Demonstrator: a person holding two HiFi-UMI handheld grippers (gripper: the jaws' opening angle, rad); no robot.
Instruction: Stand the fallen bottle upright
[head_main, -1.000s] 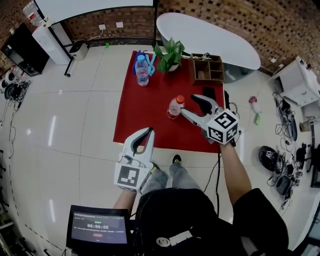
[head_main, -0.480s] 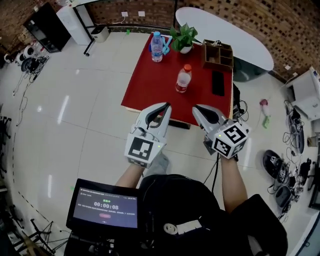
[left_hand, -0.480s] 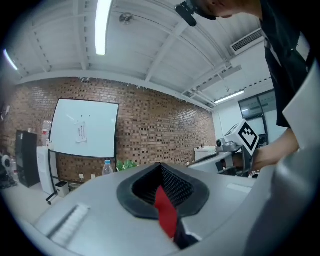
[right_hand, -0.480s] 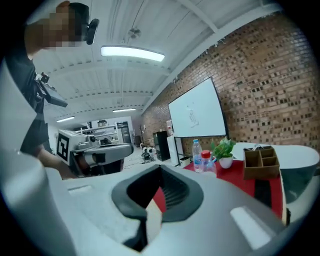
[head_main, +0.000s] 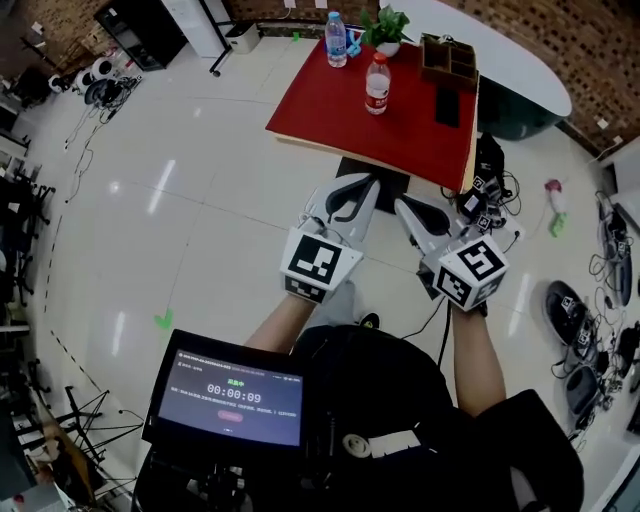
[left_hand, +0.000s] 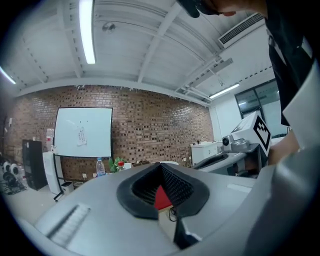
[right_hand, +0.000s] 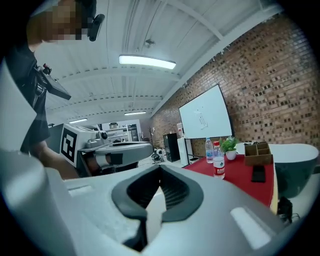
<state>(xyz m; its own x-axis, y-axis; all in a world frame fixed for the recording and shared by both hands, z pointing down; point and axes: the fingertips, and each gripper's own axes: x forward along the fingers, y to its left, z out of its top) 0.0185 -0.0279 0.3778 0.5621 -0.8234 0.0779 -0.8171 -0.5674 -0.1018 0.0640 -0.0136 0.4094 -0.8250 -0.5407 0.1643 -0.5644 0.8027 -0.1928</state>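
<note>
The red-capped bottle (head_main: 377, 85) stands upright on the red table (head_main: 330, 105), far ahead of both grippers; the right gripper view also shows this bottle (right_hand: 218, 161). My left gripper (head_main: 367, 182) and right gripper (head_main: 402, 206) hang side by side over the white floor, well short of the table's near edge. Both are shut with nothing between their fingertips. In the left gripper view the left gripper (left_hand: 160, 166) has its tips meeting, with a strip of red table showing beyond. The right gripper (right_hand: 160, 167) is likewise closed.
On the table's far side are a blue-capped water bottle (head_main: 336, 40), a potted plant (head_main: 385, 27), a wooden organizer (head_main: 448, 60) and a black phone (head_main: 446, 108). Cables and bags (head_main: 575, 330) lie on the floor at right. A timer tablet (head_main: 230, 398) hangs at my chest.
Both grippers have drawn back from the table toward the body. The right gripper, open beside the red-capped bottle a second ago, is now shut and empty. The bottle stays upright.
</note>
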